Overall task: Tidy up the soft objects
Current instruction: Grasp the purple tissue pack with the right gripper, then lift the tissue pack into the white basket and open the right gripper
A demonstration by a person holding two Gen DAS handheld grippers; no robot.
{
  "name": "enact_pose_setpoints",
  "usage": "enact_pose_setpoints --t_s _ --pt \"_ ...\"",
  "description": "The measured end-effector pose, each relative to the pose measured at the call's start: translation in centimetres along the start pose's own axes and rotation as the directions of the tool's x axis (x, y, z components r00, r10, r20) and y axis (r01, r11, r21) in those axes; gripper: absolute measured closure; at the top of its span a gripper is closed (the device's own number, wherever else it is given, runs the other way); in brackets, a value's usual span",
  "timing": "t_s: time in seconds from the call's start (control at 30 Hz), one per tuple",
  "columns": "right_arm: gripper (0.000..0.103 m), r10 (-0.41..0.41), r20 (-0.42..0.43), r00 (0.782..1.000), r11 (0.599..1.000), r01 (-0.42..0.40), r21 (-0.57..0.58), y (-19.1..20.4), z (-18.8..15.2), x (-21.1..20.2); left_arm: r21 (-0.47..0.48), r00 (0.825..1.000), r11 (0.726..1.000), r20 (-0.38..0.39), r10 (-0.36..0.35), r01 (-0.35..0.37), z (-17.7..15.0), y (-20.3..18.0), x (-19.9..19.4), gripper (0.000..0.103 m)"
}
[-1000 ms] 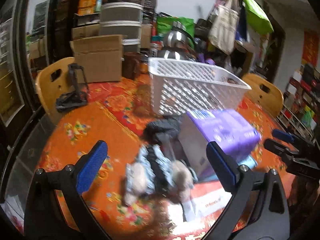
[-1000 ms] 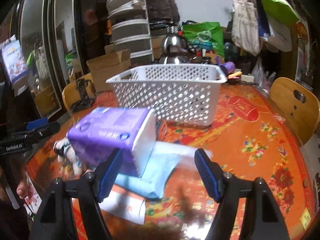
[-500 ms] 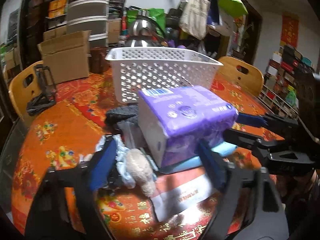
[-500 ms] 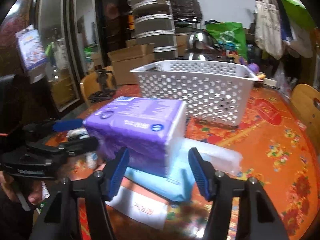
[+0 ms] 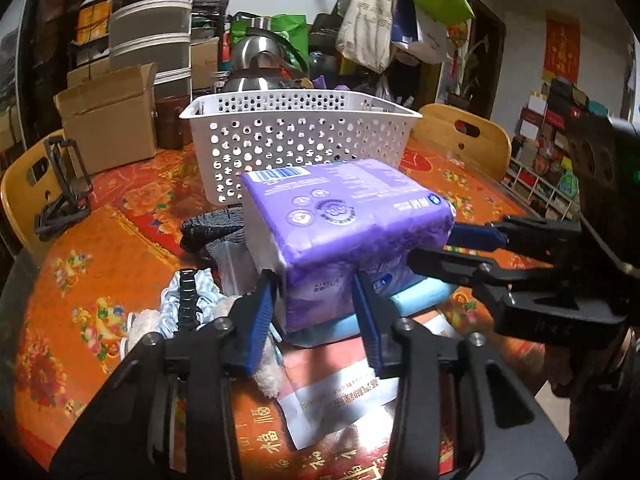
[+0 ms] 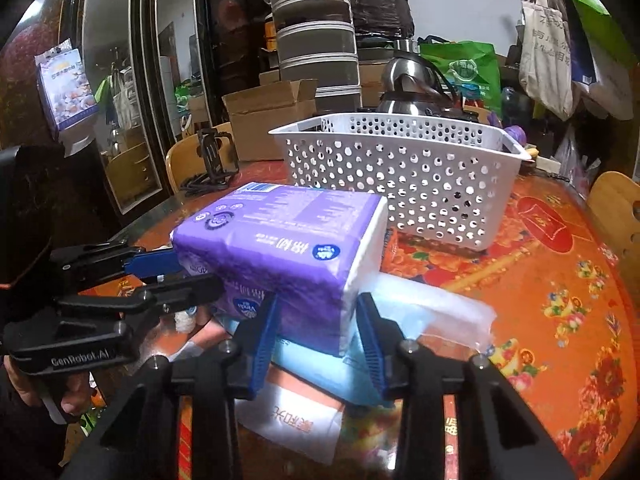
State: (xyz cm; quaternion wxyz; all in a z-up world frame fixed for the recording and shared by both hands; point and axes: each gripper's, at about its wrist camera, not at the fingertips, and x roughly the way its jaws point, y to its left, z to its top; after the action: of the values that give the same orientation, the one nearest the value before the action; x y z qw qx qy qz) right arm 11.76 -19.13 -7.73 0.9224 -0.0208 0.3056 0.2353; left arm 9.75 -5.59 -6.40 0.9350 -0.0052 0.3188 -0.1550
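A purple tissue pack [image 5: 344,216] [image 6: 280,236] lies tilted on a light blue soft pack [image 5: 416,296] [image 6: 424,312], in front of a white perforated basket [image 5: 296,136] [image 6: 400,160]. My left gripper [image 5: 316,320] [image 6: 192,276] has its jaws closing, and the blue pads touch the pack's near corner. At the opposite end my right gripper [image 6: 316,320] [image 5: 436,248] is closing too, with its pads against the pack's sides. A striped plush toy [image 5: 192,300] and a dark knitted cloth [image 5: 208,228] lie left of the pack.
A white and red paper envelope [image 5: 332,392] [image 6: 296,416] lies under the packs on the orange patterned tablecloth [image 5: 80,264]. A cardboard box [image 5: 108,120], a black stand [image 5: 64,200] and a metal kettle [image 6: 412,88] sit behind. Wooden chairs [image 5: 464,136] ring the table.
Both grippers moved in toward the purple pack and their jaws narrowed from wide apart to touching its sides. The left gripper swung from the plush toy over to the pack.
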Motion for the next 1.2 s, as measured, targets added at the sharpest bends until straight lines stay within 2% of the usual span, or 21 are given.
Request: enact_pose_setpoints --t_s 0.17,0.4,1.2 --pt "0.067 -0.058 -0.002 0.998 0.998 0.058 -0.018 1.0 -0.1 -0.1 -0.026 1.000 1.000 0.004 0.008 -0.008 -0.1 0.3 0.0 0.069" --pt "0.072 -0.085 0.016 0.996 0.996 0.086 -0.019 1.6 -0.4 -0.8 -0.018 0.999 0.999 0.035 0.036 -0.036 0.0 -0.1 -0.8 0.069" --pt "0.073 -0.113 0.087 0.990 0.993 0.115 -0.020 2.7 0.9 -4.7 0.001 0.991 0.998 0.121 0.056 -0.056 1.3 -2.2 -5.4 0.069"
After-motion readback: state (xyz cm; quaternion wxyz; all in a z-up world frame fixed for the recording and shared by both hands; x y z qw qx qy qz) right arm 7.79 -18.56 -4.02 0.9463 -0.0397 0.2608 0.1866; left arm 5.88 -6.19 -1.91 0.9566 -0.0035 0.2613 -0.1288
